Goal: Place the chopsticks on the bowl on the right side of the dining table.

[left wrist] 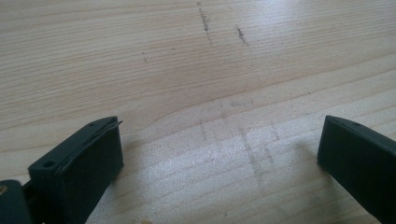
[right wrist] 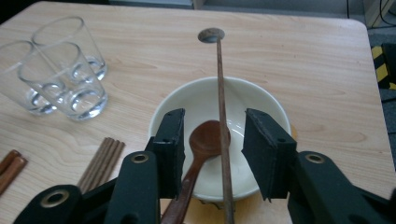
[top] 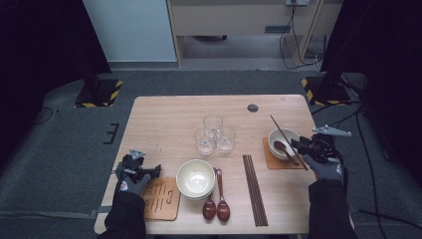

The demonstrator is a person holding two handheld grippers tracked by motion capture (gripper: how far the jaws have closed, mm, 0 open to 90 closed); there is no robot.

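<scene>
From the high view, a table setting looks partly laid. On the right side a white bowl (top: 283, 141) sits on an orange mat (top: 271, 160), with a wooden spoon (top: 284, 149) resting in it and a pair of chopsticks (top: 287, 141) leaning across its rim. The right gripper (top: 304, 147) hovers just beside that bowl, at the near ends of the chopsticks. At the table's middle a second bowl (top: 195, 179) waits, apparently the top of a small stack, with two more spoons (top: 217, 201) to its right and a bundle of chopsticks (top: 254, 189) further right. Three glasses (top: 214, 134) stand clustered behind them. The left gripper (top: 141, 172) rests near the left edge, just behind a brown mat (top: 160, 198) that has nothing on it.

In the left gripper view, the jaws stand wide apart over bare tabletop (left wrist: 196, 84), with nothing between them.

In the right gripper view, the jaws are about half open. The chopsticks (right wrist: 222, 121) and the spoon (right wrist: 205, 142) lie in the gap between them, but the pads do not press on either, so I judge both released into the bowl (right wrist: 261, 105).

So the right-hand place appears done apart from a glass. The left mat has yet to receive its bowl, spoon and chopsticks, and the glasses have not been shared out.
</scene>
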